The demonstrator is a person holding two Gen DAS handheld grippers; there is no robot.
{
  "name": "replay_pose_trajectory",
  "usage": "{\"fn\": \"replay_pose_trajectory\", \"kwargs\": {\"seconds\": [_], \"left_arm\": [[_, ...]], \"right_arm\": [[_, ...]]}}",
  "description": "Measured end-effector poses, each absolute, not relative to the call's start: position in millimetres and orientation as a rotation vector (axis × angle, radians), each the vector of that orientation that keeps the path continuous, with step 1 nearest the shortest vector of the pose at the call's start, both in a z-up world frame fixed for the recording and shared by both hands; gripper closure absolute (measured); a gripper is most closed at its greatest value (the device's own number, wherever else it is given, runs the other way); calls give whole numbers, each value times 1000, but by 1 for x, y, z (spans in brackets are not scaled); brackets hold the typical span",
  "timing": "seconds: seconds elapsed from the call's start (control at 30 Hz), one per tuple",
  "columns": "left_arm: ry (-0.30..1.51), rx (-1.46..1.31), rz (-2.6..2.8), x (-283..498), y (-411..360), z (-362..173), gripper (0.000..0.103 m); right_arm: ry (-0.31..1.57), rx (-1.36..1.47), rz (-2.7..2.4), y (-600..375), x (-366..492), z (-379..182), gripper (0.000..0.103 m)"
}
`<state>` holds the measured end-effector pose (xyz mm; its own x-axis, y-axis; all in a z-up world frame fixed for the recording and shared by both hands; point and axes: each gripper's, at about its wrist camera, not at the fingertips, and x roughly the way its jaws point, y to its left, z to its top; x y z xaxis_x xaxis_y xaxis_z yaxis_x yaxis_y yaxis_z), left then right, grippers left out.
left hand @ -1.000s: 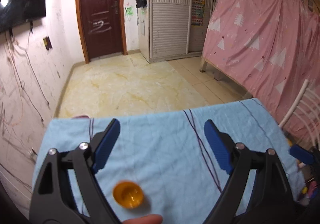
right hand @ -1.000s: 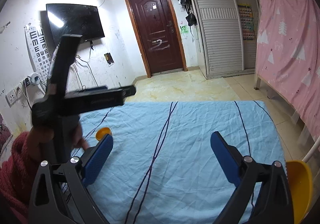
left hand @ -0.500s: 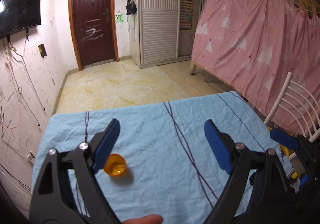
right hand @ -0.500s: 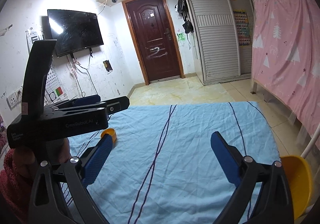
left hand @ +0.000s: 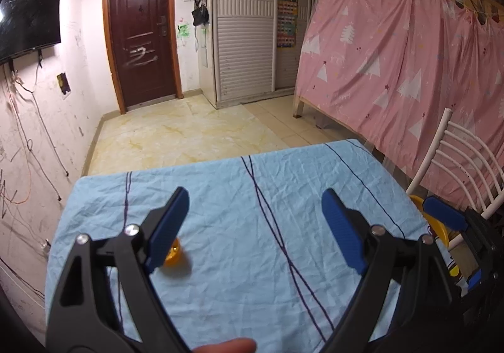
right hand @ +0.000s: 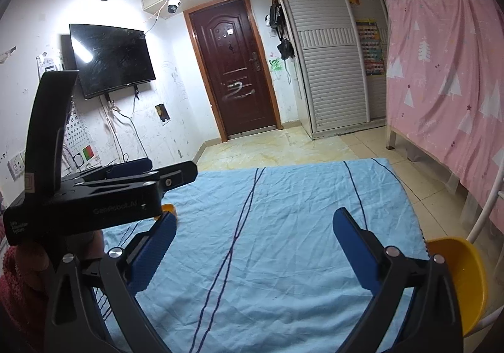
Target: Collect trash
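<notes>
Your left gripper (left hand: 255,227) hangs released over the blue cloth (left hand: 252,195) on the table, its blue pads spread wide with nothing between them. The small orange piece of trash (left hand: 173,255) lies on the cloth near the left edge, partly hidden behind the left pad (left hand: 167,227). Your right gripper (right hand: 255,252) is likewise spread wide and empty, over the cloth's near side. A yellow bin (right hand: 460,277) sits just off the table's near right corner, beside a white chair (left hand: 456,160).
</notes>
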<state>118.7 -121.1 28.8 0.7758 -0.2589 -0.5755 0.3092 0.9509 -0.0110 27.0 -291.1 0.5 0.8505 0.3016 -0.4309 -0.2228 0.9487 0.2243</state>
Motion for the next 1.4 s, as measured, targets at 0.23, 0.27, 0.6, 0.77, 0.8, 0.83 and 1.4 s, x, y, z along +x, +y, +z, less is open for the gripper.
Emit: {"fn": "replay_pose_trajectory", "kwargs": {"seconds": [0.23, 0.27, 0.6, 0.77, 0.8, 0.83, 1.4], "left_arm": [[609, 79, -292, 111, -123, 28, 20], [610, 78, -291, 110, -123, 28, 16], [603, 78, -283, 107, -123, 28, 14], [604, 83, -286, 105, -124, 27, 14], [605, 82, -287, 104, -124, 28, 14], [606, 81, -287, 104, -124, 27, 14], [602, 82, -280, 104, -122, 27, 14]], "right_arm": [[484, 175, 263, -296, 27, -3, 10], [487, 176, 263, -297, 28, -4, 10], [499, 172, 264, -295, 28, -9, 10], [502, 169, 268, -295, 29, -9, 10], [502, 169, 268, -295, 29, -9, 10], [502, 170, 269, -295, 29, -10, 10], [503, 166, 272, -288, 29, -9, 10]]}}
